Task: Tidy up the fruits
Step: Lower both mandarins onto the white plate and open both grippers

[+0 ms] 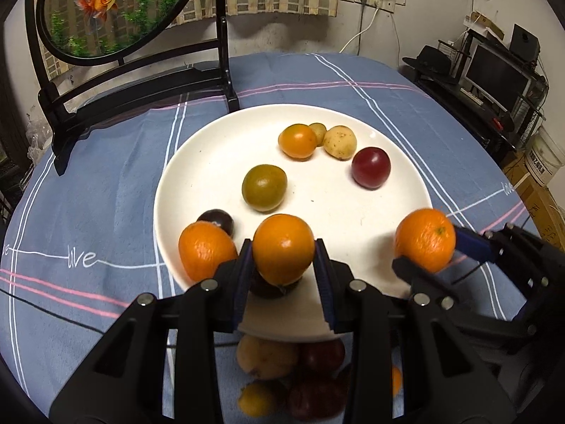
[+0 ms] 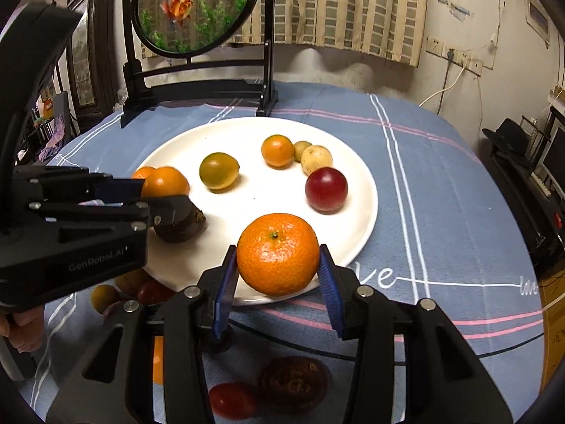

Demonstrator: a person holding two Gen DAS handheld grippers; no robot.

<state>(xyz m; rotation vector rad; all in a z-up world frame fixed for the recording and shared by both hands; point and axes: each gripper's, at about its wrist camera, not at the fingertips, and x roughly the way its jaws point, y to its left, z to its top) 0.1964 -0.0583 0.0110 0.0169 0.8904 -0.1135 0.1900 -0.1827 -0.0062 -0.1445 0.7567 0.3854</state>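
"GenRobot.AI" is printed in pale letters on the black body of the left claw (image 2: 166, 198), and "love" is stitched in white script on the blue checked cloth (image 1: 106, 183) over the bench. The left claw grips a smooth round orange (image 1: 283, 247) above the near rim of the round white plate (image 1: 317, 212). The right claw (image 2: 279, 265) grips a dimpled mandarin (image 2: 278, 253), stem end up, over the plate's rim. Four oranges show in all, plus one green-yellow citrus (image 1: 263, 187), its long axis level, and one red plum (image 1: 370, 167)
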